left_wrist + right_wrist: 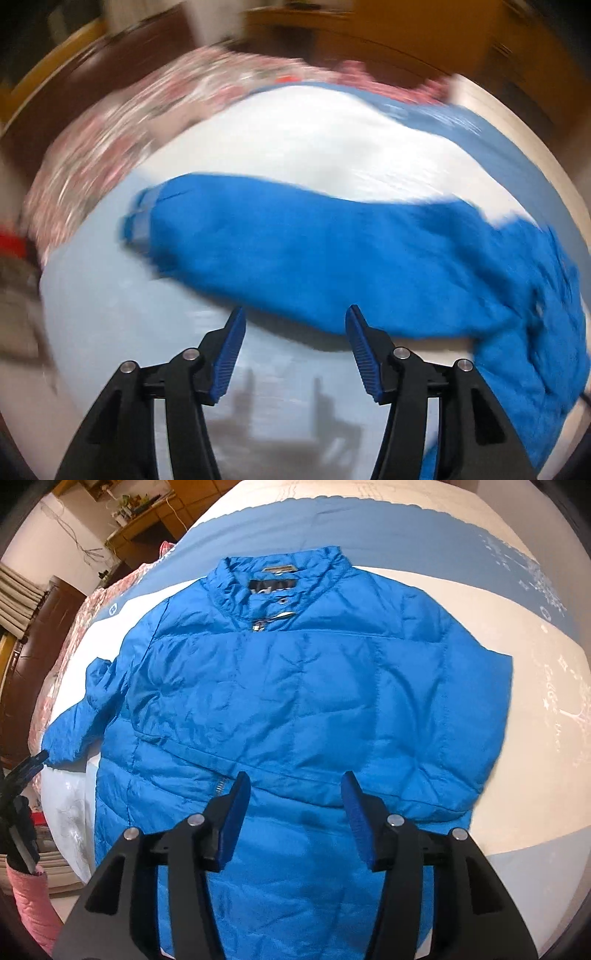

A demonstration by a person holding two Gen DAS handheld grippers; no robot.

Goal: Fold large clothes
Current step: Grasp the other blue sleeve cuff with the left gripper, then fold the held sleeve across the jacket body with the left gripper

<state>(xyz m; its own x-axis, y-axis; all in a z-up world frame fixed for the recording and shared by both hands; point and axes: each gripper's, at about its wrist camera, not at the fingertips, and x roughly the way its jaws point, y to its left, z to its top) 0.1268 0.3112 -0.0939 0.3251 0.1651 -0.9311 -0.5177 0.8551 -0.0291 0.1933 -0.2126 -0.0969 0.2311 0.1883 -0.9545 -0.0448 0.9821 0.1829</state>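
A blue puffer jacket point(303, 701) lies front-up on the blue and white bedsheet point(535, 738), collar away from the right gripper point(293, 794), whose jaws hang apart over its lower front, gripping nothing. The left gripper point(295, 328), jaws also parted and empty, hovers beside the outstretched sleeve point(295, 251)

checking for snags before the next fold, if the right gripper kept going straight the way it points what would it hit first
Most likely the blue jacket: the right gripper is open with nothing between its jaws, and the jacket's front panel fills the gap between them. How far above the fabric it is, is unclear.
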